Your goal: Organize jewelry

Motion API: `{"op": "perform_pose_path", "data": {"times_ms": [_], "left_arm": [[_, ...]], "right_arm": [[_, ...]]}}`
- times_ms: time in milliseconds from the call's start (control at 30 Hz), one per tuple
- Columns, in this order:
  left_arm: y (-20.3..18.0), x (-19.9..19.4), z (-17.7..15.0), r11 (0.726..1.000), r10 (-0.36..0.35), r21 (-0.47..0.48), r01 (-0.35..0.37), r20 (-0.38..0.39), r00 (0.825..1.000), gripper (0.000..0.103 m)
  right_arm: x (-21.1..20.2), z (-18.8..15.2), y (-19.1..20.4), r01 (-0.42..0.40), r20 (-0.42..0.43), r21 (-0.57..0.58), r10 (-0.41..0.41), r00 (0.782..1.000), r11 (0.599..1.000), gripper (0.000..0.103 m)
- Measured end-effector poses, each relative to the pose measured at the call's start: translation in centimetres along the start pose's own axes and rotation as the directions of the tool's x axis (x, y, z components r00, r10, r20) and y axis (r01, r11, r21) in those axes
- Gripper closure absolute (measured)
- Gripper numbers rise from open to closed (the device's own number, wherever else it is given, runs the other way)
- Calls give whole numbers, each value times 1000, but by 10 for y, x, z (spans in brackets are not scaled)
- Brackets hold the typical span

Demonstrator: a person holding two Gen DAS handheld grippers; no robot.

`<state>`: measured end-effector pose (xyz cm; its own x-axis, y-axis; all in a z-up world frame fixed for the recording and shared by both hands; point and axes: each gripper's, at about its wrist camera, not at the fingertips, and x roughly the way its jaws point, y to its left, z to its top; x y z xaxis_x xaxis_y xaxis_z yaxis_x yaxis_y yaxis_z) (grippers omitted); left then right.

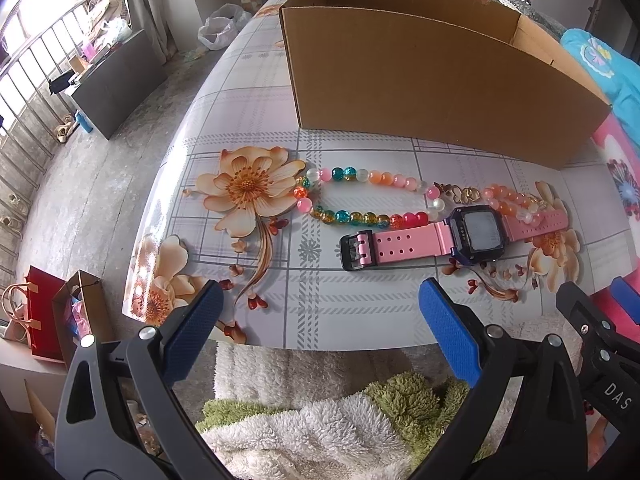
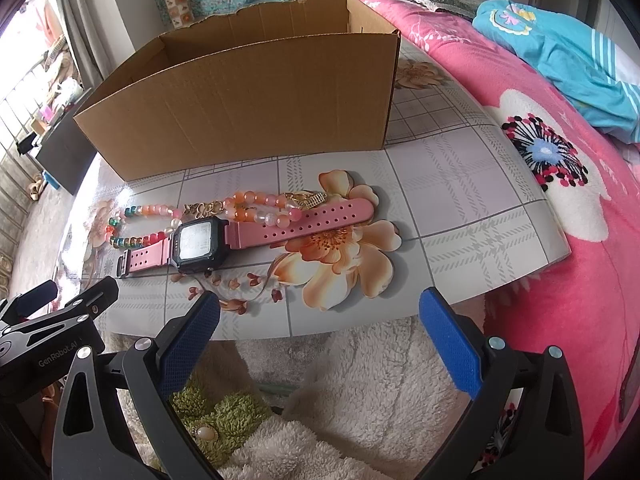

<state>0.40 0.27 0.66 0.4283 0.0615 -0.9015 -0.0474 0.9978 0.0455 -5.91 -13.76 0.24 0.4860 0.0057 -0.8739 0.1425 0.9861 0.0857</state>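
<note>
Left wrist view shows the task unstarted: watch (image 1: 476, 236) and bead necklace (image 1: 360, 196) lie before the cardboard box (image 1: 436, 84), left gripper (image 1: 320, 328) and right gripper (image 2: 320, 328) spread and empty.

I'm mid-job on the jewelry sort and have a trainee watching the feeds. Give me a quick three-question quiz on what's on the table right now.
1. True or false: the pink watch already lies inside the cardboard box.
2. Multiple choice: where does the bead necklace lie relative to the watch? A) between the watch and the box B) on the table's near edge, in front of the watch C) inside the box
3. Fill in: the left gripper and the right gripper both have their jaws ____ and hold nothing.

Key
1. False: it lies flat on the table, in front of the box.
2. A
3. open
</note>
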Motion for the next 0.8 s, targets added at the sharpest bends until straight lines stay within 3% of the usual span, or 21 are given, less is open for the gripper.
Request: {"op": "perform_pose_path", "data": {"times_ms": [467,800], "left_arm": [[1,9,4,1000,9,8,-9,-9,1000,9],[8,5,16,996,2,85,-10,87,996,8]], "right_arm": [[6,3,-2,6,0,14,-6,1000,1000,6],[-4,1,4,21,92,19,-23,996,1000,6]]}}
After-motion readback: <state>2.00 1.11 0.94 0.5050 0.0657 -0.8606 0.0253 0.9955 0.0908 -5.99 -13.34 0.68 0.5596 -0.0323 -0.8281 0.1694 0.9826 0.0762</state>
